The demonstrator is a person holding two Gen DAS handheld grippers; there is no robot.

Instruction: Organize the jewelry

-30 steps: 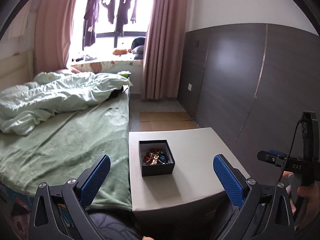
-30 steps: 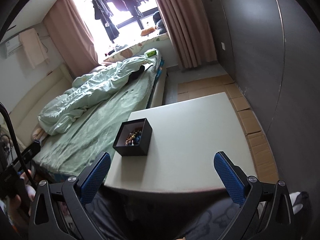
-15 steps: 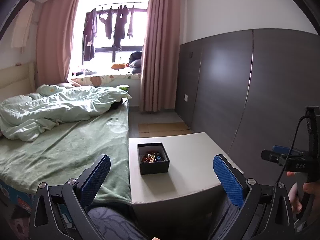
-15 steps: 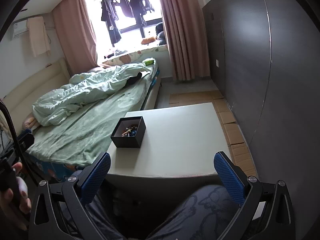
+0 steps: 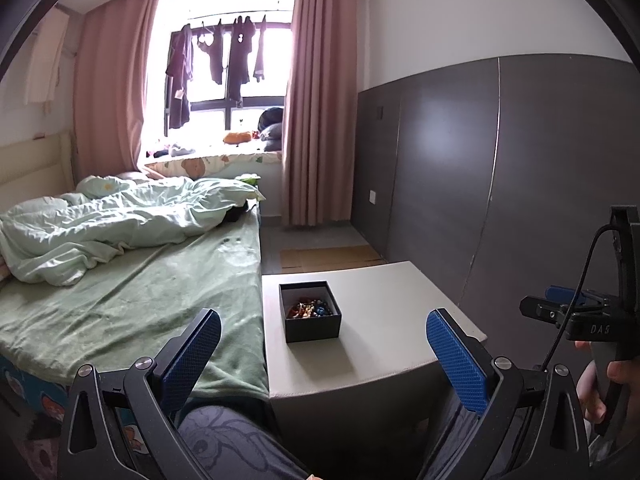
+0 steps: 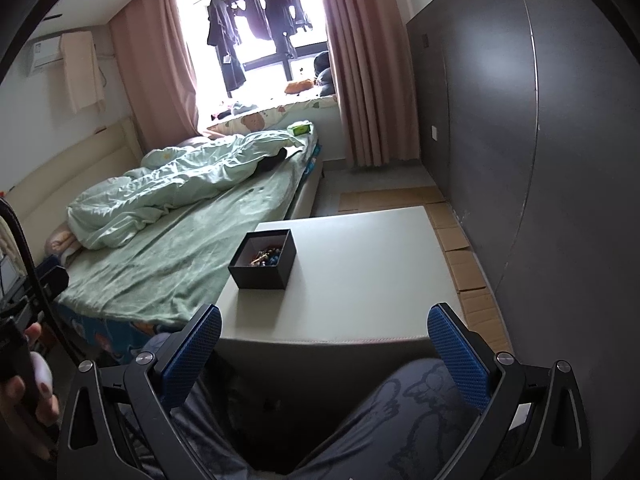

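Green bed (image 5: pixel 160 300) abuts white table (image 6: pixel 360 280). Black jewelry box (image 5: pixel 310 312) on table's bed side, beads inside. Left gripper (image 5: pixel 320 344), right gripper (image 6: pixel 324 340) spread wide, empty, hovering short of table; both pulled back since earlier.

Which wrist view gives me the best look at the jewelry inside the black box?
The left wrist view: it looks down into the black box, showing the jewelry across most of its floor. In the right wrist view the box is seen more from the side, and its near wall hides part of the pile.
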